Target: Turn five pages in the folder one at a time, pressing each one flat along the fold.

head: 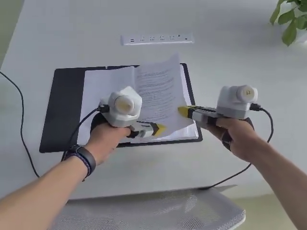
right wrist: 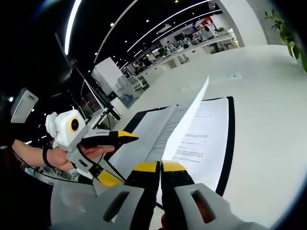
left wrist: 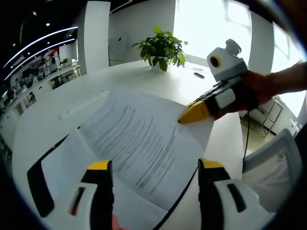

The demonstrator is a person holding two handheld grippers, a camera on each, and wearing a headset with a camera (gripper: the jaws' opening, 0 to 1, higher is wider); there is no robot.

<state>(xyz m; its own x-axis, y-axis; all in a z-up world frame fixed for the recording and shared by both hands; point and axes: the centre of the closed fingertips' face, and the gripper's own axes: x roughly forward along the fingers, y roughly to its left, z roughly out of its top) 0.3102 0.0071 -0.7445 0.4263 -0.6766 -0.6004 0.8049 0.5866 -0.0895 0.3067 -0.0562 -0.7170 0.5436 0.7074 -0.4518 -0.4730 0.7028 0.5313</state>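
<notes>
Closest to the headset sits the mesh back of a chair (head: 153,211), and past it the two forearms reach over a white table (head: 240,62). No brand or label can be read anywhere. The lifted page (head: 158,88) carries lines of black print, too small to make out. The white power strip (head: 157,39) beyond the folder shows only its sockets.

The black folder (head: 64,110) lies open on the table in front of the person, with white sheets on both sides. One page stands tilted up over the fold. The right gripper (right wrist: 160,166) has its yellow-tipped jaws closed together on that page's lower edge, and the sheet rises straight out from between them. The left gripper (left wrist: 156,166) has its jaws spread wide. In its own view the lifted page lies ahead between them, and neither jaw touches it. In the head view this gripper points across the folder's near edge. A potted plant (left wrist: 160,48) stands at the far end of the table.
</notes>
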